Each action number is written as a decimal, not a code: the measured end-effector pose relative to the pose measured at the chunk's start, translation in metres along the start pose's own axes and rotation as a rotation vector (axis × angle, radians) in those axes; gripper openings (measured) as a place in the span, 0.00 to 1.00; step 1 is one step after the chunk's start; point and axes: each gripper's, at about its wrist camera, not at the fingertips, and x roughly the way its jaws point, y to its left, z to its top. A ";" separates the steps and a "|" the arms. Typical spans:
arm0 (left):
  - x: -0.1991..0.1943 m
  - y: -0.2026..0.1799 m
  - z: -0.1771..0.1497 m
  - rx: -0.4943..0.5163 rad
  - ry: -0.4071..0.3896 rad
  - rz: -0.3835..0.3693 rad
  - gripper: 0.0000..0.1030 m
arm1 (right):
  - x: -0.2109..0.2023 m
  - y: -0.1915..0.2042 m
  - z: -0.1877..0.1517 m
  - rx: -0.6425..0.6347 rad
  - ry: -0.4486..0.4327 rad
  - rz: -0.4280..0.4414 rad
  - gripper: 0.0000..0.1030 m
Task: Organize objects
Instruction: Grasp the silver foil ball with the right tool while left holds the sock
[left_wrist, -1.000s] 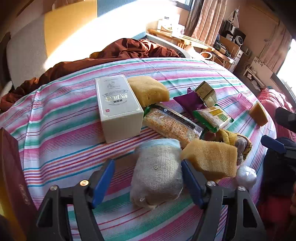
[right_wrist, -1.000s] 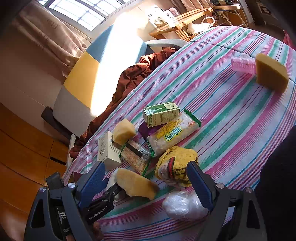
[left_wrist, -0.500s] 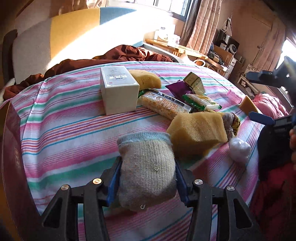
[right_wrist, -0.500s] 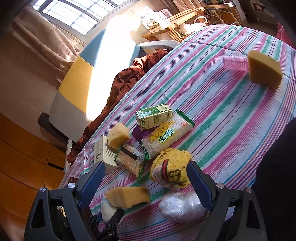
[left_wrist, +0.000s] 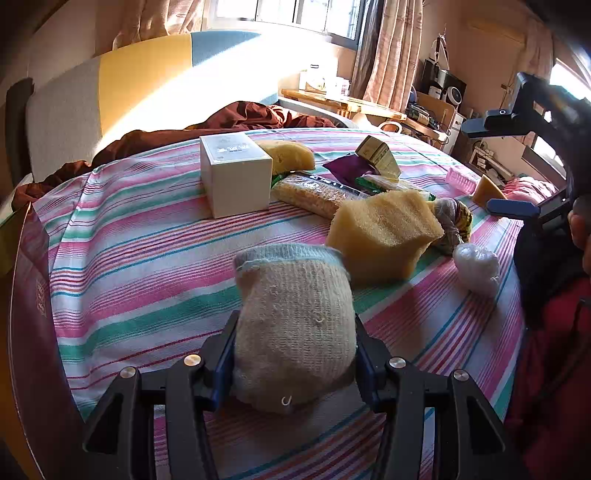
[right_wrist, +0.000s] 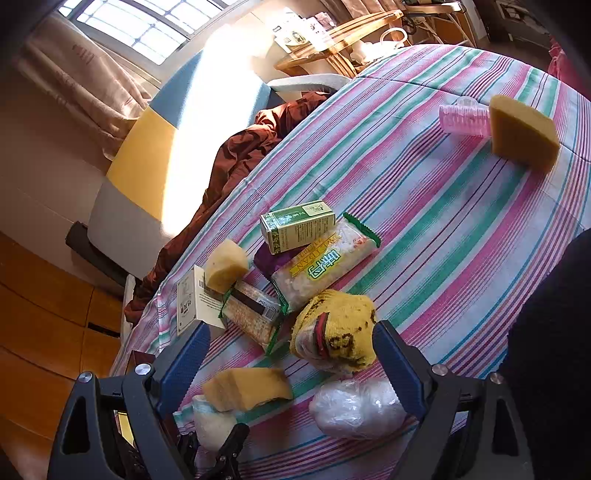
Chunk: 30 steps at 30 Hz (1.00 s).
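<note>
Left gripper (left_wrist: 295, 354) jaws pinched on a beige knit sock bundle (left_wrist: 293, 325), low centre of frame, just off the striped tablecloth (left_wrist: 147, 266); right gripper (right_wrist: 291, 354) gapes wide and empty above a yellow knit bundle (right_wrist: 336, 332). Step in hand looks like carrying off the soft, nubby bundle. Next move likely calls for clearing the porous sponge block (left_wrist: 384, 236) beside it.

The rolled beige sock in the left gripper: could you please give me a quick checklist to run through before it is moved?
1. Left gripper shut on the rolled beige sock, both fingers touching its sides: ok.
2. Sock clear of the striped tablecloth: cannot tell.
3. Sock apart from the nearest yellow sponge: ok.
4. Right gripper open and holding nothing: ok.
5. Right gripper out of the sock's way: cannot tell.
</note>
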 end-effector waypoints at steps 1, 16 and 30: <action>0.000 0.000 0.000 0.000 -0.001 0.000 0.53 | 0.001 0.000 0.000 0.000 0.002 -0.004 0.89; -0.001 0.002 -0.002 -0.007 -0.008 -0.015 0.53 | 0.008 -0.001 0.001 0.011 0.029 -0.069 0.89; -0.001 0.008 -0.002 -0.033 -0.016 -0.049 0.53 | 0.048 0.032 -0.020 -0.291 0.371 -0.392 0.89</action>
